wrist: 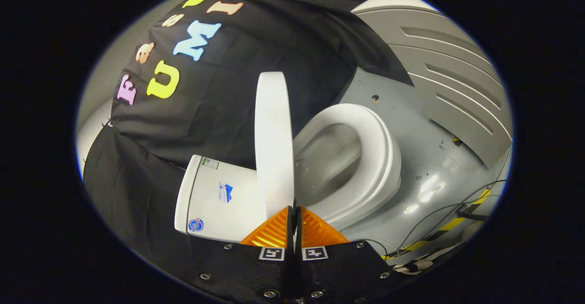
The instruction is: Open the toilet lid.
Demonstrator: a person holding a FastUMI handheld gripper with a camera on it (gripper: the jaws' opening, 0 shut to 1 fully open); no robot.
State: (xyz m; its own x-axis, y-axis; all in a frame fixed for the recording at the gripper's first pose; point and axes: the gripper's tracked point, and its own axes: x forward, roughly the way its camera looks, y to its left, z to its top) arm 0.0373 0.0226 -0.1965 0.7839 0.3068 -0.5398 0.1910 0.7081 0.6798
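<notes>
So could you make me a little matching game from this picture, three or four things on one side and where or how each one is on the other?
Things:
1. toilet lid
2. toilet seat
3. tank
4. cables

States:
A. lying on the grey floor
B. raised, its edge pinched between the gripper fingers
C. down, ringing the open bowl
D. behind the lid, against the black cloth

Pairs: 1-B, 2-C, 3-D, 4-A

Tool (295, 212) clamped on raised toilet lid (273, 139), seat (379, 157) beyond.

Black cables (438, 217) trail across the grey floor (425, 157) near striped tape (457, 221).
</notes>
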